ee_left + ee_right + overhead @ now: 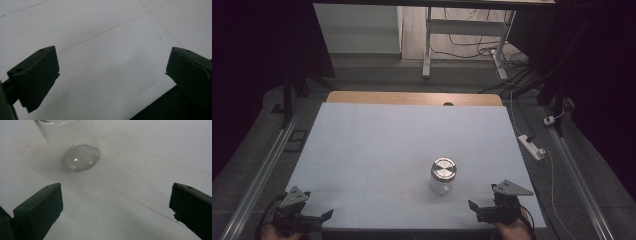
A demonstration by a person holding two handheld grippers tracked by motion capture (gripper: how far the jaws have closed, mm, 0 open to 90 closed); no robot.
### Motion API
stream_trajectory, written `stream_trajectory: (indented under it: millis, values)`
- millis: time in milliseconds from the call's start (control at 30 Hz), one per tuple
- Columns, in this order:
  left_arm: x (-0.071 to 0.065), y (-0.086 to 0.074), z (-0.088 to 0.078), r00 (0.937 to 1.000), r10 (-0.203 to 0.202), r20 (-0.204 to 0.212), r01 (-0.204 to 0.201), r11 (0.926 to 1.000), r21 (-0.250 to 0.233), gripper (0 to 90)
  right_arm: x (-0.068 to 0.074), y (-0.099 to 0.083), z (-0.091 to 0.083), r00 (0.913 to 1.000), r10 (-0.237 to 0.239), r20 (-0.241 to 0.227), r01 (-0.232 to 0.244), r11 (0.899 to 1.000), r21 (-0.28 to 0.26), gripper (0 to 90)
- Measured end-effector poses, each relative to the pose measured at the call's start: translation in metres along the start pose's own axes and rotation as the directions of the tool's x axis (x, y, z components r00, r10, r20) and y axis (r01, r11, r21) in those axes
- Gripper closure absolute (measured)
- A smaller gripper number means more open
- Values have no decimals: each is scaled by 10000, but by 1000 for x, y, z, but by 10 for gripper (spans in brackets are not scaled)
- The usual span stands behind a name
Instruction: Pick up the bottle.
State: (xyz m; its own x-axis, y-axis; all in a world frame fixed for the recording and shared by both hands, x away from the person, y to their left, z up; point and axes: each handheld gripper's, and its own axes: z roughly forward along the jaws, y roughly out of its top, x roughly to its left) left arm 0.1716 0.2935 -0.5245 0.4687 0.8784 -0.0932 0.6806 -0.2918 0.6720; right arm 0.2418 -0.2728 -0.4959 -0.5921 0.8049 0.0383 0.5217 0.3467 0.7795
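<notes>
A lidded glass jar (443, 175) stands upright near the worktop's (377, 140) near edge, between the released left tongs (328, 215) and released right tongs (472, 205).

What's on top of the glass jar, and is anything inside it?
A round silver metal lid sits on the glass jar. Through the clear wall in the right gripper view, it looks empty; the lid hides the mouth from above.

Looks like a lab/test rig: white mat (362, 150) on a wood table (412, 98), dark curtains at 9 and 3 o'clock, floor rails (259, 175) both sides, loose cables (492, 50) and desk legs (428, 45) at 12, power strip (532, 146) at 3.
</notes>
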Motion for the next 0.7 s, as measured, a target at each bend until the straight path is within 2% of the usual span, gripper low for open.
stream_trajectory:
  millis: [333,700]
  values:
    - [-1,-1,-1,9999,104,114,-104,9999,-51,0,1,1,2,9996,-153,-225,155,9998,116,0]
    - [0,-1,-1,9998,-13,211,14,10000,-61,0,1,2,3,9997,-137,-209,142,9997,221,0]
